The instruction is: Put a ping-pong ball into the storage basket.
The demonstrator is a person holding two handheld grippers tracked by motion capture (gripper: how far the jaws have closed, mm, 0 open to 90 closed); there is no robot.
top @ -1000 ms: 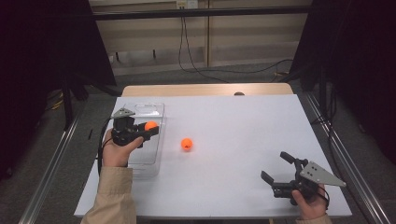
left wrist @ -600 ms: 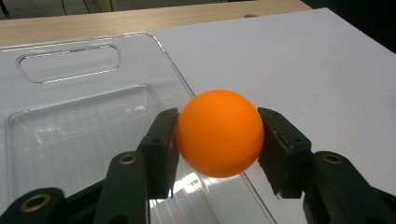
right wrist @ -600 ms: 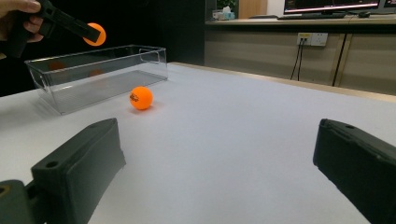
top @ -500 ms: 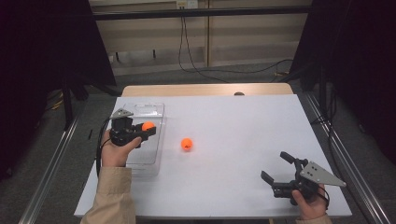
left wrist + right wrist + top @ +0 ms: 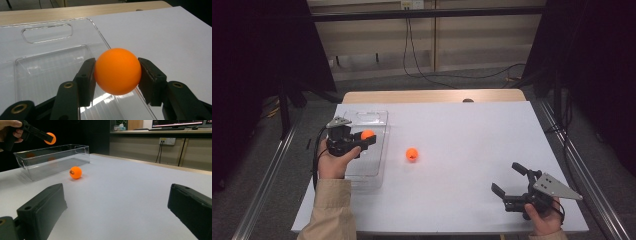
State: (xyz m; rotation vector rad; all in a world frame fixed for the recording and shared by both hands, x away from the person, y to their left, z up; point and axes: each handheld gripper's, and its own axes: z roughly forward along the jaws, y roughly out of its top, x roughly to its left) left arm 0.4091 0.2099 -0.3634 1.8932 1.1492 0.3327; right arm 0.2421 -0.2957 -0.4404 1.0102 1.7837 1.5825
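My left gripper (image 5: 364, 139) is shut on an orange ball (image 5: 367, 134), held above the right wall of a clear plastic bin (image 5: 373, 118) at the table's left. In the left gripper view the ball (image 5: 117, 71) sits pinched between both black pads over the bin (image 5: 47, 62). A second orange ball (image 5: 412, 154) lies on the white table right of the bin. My right gripper (image 5: 509, 177) rests open near the front right edge, nothing between its jaws. The right gripper view shows the lying ball (image 5: 75, 172), the bin (image 5: 52, 160) and the held ball (image 5: 51, 138) far off.
The white table (image 5: 462, 135) has a wooden strip along its far edge with a small dark spot (image 5: 468, 100). Cables run along the floor behind. Dark curtains stand at both sides, with metal rails by the table's left and right.
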